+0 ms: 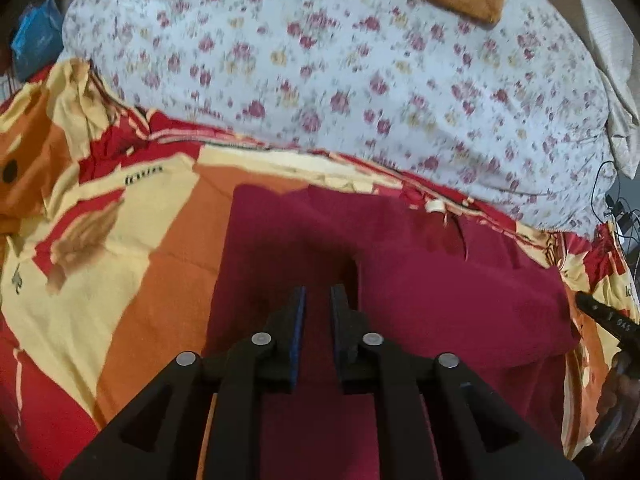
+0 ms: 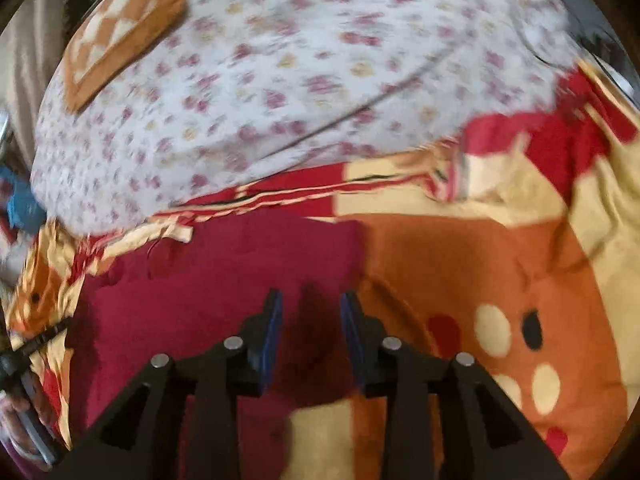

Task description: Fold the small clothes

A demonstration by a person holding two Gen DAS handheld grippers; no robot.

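Observation:
A dark red garment (image 1: 420,280) lies flat on the bed; in the right wrist view the garment (image 2: 208,280) fills the lower left. My left gripper (image 1: 318,298) hovers low over its middle, the blue pads a narrow slit apart with only flat cloth showing beneath. My right gripper (image 2: 310,304) stands over the garment's right edge, its fingers wider apart and gripping nothing; a dark crease of cloth lies below the gap. A black part of the right gripper (image 1: 608,316) shows at the left wrist view's right edge.
The garment rests on a bedspread (image 1: 120,280) patterned in orange, yellow and red. Behind it bulges a white floral quilt (image 1: 340,72) with an orange checked blanket (image 2: 120,28) on top. Cables (image 1: 616,208) hang at the right, and something blue (image 1: 36,36) lies far left.

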